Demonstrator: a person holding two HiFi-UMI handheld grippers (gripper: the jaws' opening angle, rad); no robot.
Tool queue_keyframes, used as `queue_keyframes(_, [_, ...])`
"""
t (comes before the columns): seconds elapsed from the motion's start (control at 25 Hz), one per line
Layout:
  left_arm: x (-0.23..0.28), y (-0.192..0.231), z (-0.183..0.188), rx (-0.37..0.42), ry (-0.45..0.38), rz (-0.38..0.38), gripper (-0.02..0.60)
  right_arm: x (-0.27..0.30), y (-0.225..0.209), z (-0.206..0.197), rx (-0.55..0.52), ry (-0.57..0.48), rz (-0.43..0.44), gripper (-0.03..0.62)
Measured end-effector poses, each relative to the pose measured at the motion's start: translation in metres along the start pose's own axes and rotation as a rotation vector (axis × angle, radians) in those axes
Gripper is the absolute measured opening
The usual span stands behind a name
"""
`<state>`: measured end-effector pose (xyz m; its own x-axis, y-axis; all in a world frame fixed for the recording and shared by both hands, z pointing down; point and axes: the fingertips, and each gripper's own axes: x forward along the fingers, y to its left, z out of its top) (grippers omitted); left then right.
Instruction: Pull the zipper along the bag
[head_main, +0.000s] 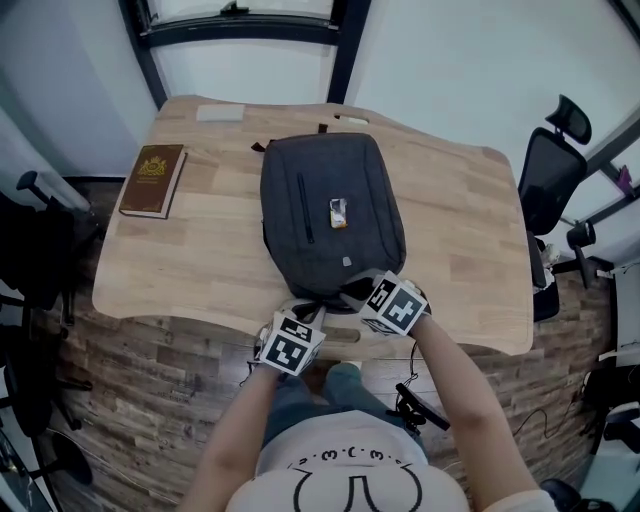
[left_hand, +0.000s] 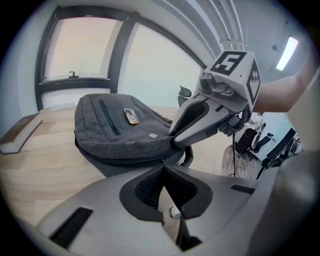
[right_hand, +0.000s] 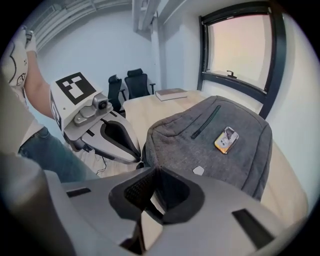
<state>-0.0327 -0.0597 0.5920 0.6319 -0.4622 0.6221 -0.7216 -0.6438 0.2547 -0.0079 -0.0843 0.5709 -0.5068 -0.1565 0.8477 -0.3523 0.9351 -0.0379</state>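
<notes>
grey bag (head_main: 332, 215) has near edge nipped by left tongs (left_hand: 162, 162), right tongs (right_hand: 152, 169).

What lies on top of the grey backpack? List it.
A small orange-and-white item lies on the front panel of the backpack. Whatever is inside the backpack is hidden.

Grey bag (head_main: 332, 215) flat, zipper pull (left_hand: 163, 160) at near edge
</notes>
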Motion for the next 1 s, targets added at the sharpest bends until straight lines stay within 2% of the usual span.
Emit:
queue_keyframes(0.24, [-0.017, 0.018, 0.001, 0.002, 0.005, 0.017, 0.018, -0.009, -0.003, -0.007, 0.000, -0.004, -0.015, 0.080])
queue_keyframes(0.44, [-0.023, 0.040, 0.000, 0.076, 0.047, 0.039, 0.018, -0.014, -0.004, -0.010, -0.019, 0.013, -0.013, 0.081])
queue_keyframes(1.0, [-0.022, 0.138, -0.002, 0.029, 0.109, 0.165, 0.020, -0.014, 0.000, -0.016, -0.075, 0.050, 0.024, 0.077])
